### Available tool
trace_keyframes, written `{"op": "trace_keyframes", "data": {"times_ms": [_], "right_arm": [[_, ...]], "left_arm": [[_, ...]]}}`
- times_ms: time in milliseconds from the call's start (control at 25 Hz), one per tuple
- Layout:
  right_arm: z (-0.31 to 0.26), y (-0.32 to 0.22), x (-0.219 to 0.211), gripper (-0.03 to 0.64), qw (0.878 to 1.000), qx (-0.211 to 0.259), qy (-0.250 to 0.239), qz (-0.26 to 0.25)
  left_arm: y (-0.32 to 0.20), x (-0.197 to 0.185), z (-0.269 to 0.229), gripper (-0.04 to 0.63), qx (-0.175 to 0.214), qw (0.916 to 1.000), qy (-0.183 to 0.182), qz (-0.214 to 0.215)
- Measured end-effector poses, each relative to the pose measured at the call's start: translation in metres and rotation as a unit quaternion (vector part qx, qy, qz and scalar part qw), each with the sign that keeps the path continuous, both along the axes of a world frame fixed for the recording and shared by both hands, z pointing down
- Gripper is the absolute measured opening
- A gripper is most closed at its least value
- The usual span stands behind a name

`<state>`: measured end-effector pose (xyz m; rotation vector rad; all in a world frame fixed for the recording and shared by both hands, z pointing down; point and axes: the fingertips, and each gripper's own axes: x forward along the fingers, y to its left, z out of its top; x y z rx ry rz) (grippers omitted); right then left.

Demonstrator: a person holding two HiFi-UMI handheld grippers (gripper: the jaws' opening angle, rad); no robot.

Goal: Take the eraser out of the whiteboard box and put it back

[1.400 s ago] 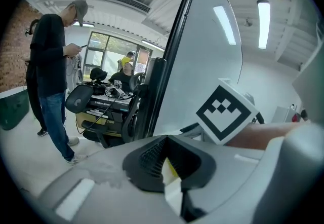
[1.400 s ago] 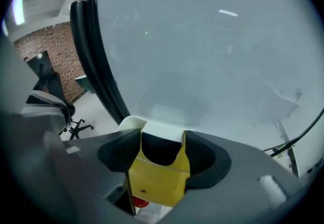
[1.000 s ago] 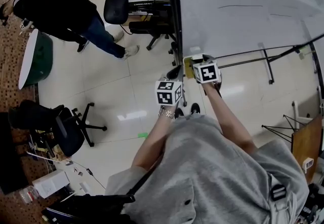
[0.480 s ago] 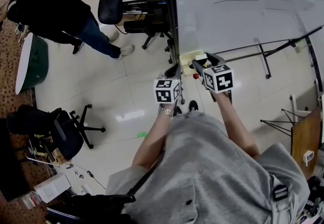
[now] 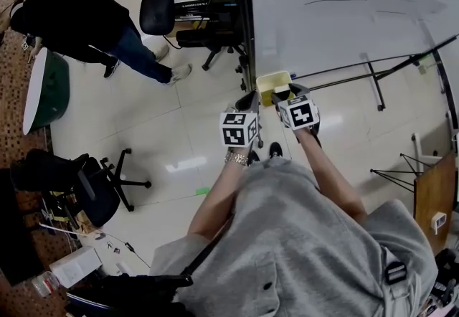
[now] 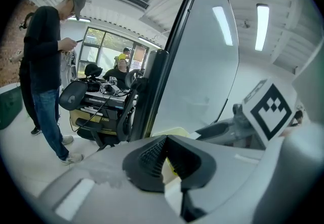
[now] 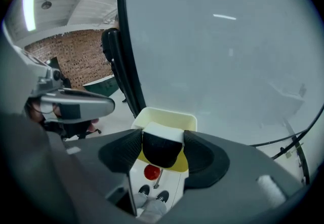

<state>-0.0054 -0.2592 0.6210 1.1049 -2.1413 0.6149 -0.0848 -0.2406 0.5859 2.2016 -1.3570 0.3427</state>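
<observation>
Our right claw [image 7: 162,139] pinches the eraser [image 7: 161,152] just above the yellow box [image 7: 169,115] at the whiteboard [image 7: 217,56] edge. To return it, we should centre it over the opening, lower squarely, then release. Our left claw [image 6: 164,159] hovers alongside, jaws together, empty.
</observation>
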Motion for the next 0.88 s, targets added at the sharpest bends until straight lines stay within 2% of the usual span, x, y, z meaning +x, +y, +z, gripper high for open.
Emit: {"op": "trace_keyframes", "data": {"times_ms": [200, 360, 640, 720, 880], "right_arm": [[0.021, 0.004, -0.002, 0.266, 1.000, -0.013, -0.006, 0.012], [0.018, 0.000, 0.003, 0.268, 1.000, 0.004, 0.005, 0.025], [-0.027, 0.020, 0.019, 0.268, 0.997, 0.055, -0.011, 0.060], [-0.036, 0.030, 0.020, 0.268, 0.996, 0.069, -0.016, 0.055], [-0.029, 0.064, 0.017, 0.262, 0.997, 0.059, -0.040, 0.026]], "left_arm": [[0.004, -0.002, 0.000, 0.005, -0.001, 1.0000, 0.000, 0.004], [0.010, -0.003, 0.001, 0.005, -0.002, 1.0000, 0.004, 0.004], [0.042, 0.008, 0.008, 0.005, 0.001, 1.0000, 0.008, 0.002], [0.055, 0.016, 0.013, 0.005, -0.001, 1.0000, 0.004, 0.005], [0.086, 0.029, 0.016, 0.005, -0.008, 0.9999, -0.009, -0.005]]}}
